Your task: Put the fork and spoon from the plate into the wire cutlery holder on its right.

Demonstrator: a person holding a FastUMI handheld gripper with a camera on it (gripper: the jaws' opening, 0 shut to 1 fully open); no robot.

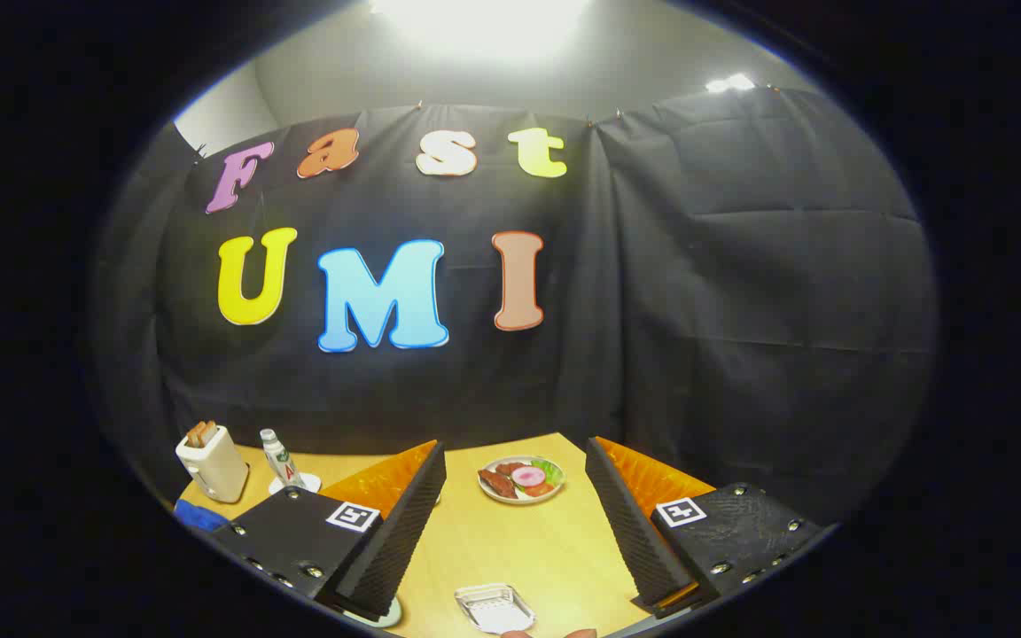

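My gripper [515,447] is open, held high over a wooden table [510,540], with nothing between its fingers. Near the base of the fingers, a small rectangular metal mesh container [494,608] stands on the table; it looks like the wire cutlery holder seen from above. A pale plate rim [392,613] peeks out from under the left finger [404,523], and the rest of that plate is hidden. I cannot make out a fork or a spoon.
A round plate of food [521,479] sits near the table's far edge, between the fingertips. Beyond the left finger stand a cream toaster [213,462] with toast, a small bottle [278,456] and something blue [200,516]. Black cloth walls close the back.
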